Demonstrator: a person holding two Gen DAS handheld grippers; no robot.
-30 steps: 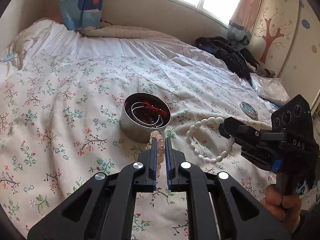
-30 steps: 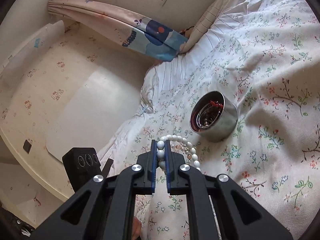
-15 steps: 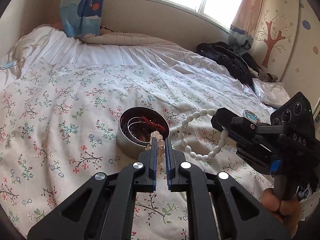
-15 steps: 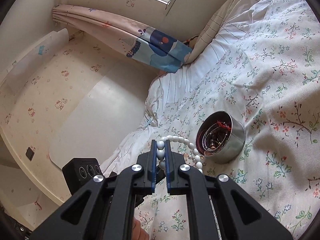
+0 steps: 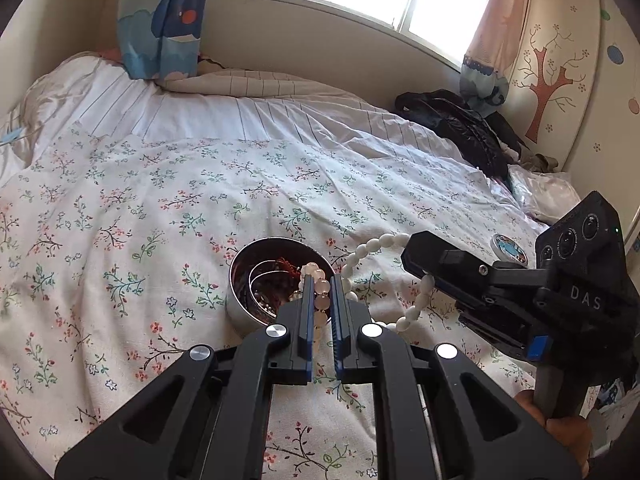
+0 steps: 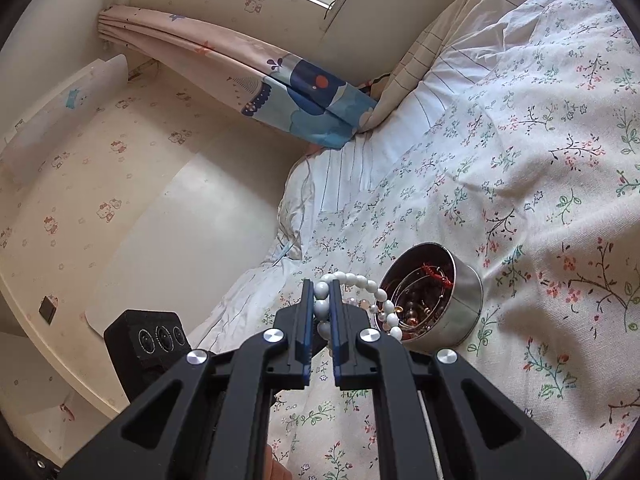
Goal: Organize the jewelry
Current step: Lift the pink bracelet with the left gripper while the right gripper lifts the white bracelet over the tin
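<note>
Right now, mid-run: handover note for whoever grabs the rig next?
Left gripper: shut on the pink bead bracelet, held over the round metal tin.
Right gripper: shut on the white bead bracelet, beside the tin's rim.
Tin sits on the floral bedspread and already holds bangles and red jewelry.
Left to do: drop both bracelets into the tin.

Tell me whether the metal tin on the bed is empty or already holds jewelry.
Holds jewelry: the lidless round tin contains thin bangles and a red piece; it stands upright on the floral bedspread.
</note>
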